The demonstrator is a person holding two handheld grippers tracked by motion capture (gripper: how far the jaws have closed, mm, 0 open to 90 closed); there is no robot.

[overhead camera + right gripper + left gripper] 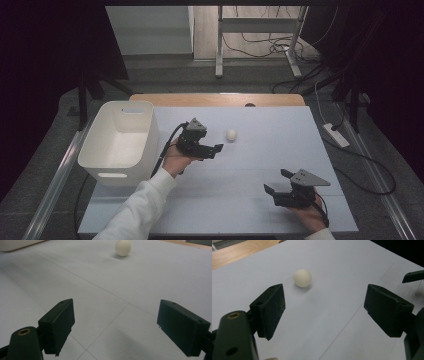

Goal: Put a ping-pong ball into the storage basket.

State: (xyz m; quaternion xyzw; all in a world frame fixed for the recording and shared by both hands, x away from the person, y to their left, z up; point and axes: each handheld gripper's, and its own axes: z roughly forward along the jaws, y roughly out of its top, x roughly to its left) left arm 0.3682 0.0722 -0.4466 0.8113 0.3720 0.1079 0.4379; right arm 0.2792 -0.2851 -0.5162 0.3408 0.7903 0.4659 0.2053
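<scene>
- The small cream-white round ball (230, 135) sits loose on the pale grey table sheet (280, 150), just ahead of the left gripper (216, 149), whose jaws stand spread and empty.
- The right gripper (276, 182), also spread wide with nothing between its jaws, lies well apart from it, so the left is nearer.
- A ball has no long axis to line up.

Ball out in the middle of the tabletop

The ball (230, 134) sits on the tabletop (280, 150), bin (120, 140) to its left (well apart), left gripper (216, 148) just beside it, between them.
</scene>
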